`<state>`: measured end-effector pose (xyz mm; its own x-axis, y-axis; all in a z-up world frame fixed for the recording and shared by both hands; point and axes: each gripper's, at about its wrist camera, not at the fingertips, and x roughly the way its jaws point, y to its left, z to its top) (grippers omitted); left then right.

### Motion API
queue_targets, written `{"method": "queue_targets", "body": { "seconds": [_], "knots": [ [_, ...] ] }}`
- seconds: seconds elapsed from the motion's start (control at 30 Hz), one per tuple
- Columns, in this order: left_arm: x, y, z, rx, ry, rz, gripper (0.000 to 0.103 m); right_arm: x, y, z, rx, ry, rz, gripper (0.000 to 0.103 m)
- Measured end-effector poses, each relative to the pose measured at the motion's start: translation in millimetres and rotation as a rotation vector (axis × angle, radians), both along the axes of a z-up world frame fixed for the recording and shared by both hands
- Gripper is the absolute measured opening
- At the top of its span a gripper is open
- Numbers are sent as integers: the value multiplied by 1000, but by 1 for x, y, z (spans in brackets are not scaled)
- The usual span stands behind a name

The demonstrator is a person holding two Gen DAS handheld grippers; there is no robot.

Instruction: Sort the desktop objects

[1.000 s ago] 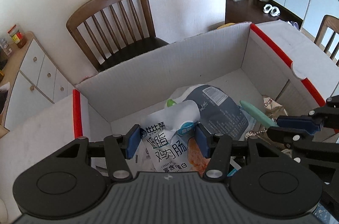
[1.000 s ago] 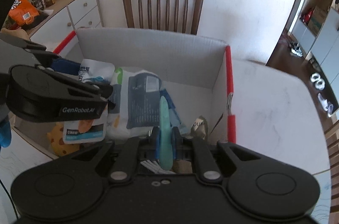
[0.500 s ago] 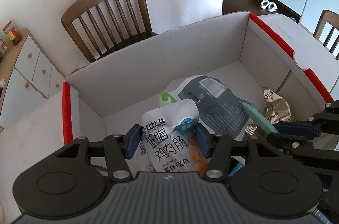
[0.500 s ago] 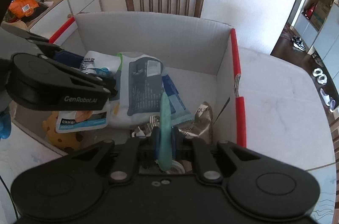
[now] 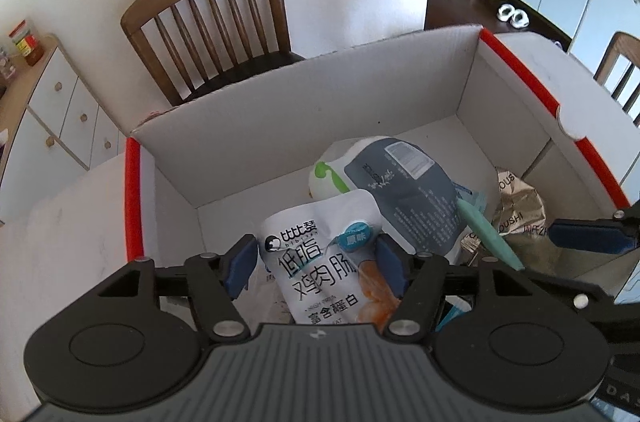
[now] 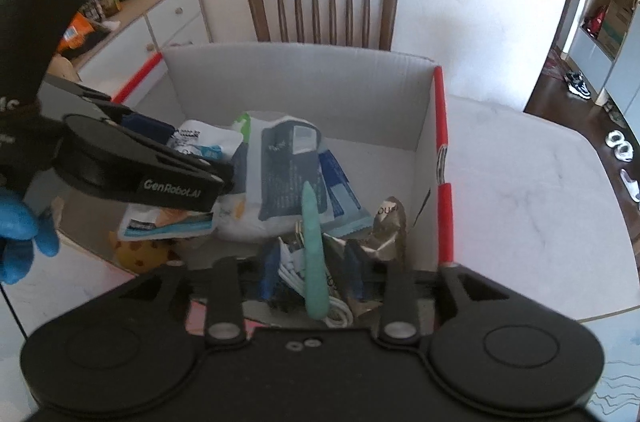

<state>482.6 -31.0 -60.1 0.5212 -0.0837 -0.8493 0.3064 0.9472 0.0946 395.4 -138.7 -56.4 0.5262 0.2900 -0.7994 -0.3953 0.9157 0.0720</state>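
Over the white cardboard box with red edges, I hold both my tongs. I am dropping my things into it.

My left gripper has the white snack pouch between its blue pads. The jaws have just been opening. I can see a gap on the left side, so the pads are not pressing the pouch any more. On the right side I cannot tell if the pad touches it or not. The pouch lies on the pile in the box, in front of the grey bag.

My right gripper has the long green stick between its pads. These jaws have just been opening too. The stick stands up in the gap with space on both sides, so I am not pinching it. Its low end is down by the white cord, near the crinkly brown wrapper.

To do this step well, I think I should spread both jaws wider until nothing rubs on the pads. Then I should lift straight up, slowly. If I pull back too soon, a pad could catch the pouch edge and drag it out. The stick might tip over as well, but it would land inside the box, and that is fine. I should also keep my two tongs from bumping, since they are close together.
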Motion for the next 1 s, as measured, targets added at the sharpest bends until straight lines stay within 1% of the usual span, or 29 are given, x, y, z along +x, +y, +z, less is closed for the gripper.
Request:
{"method": "queue_targets", "body": {
  "seconds": [0.1, 0.47, 0.67, 0.73, 0.8, 0.93, 0.97, 1.0],
  "knots": [
    [-1, 3, 6, -2, -13, 13, 69, -2, -2, 4, 8, -8, -1, 41],
    [-11, 7, 26, -26, -39, 33, 69, -12, -6, 19, 15, -34, -5, 44],
    [-22, 8, 41, -52, -66, 35, 69, -19, -9, 29, 25, -62, -3, 48],
    [-26, 10, 46, -67, -73, 44, 74, -21, -10, 31, 32, -68, -3, 50],
    [-29, 11, 50, -75, -81, 47, 74, -22, -11, 33, 36, -71, -6, 51],
    [-39, 11, 54, -67, -108, 48, 74, -26, -14, 38, 44, -85, -12, 51],
    [-41, 12, 55, -75, -109, 47, 75, -27, -15, 39, 49, -87, -12, 51],
    [-43, 12, 57, -82, -110, 46, 78, -28, -16, 40, 52, -90, -10, 52]
  ]
}}
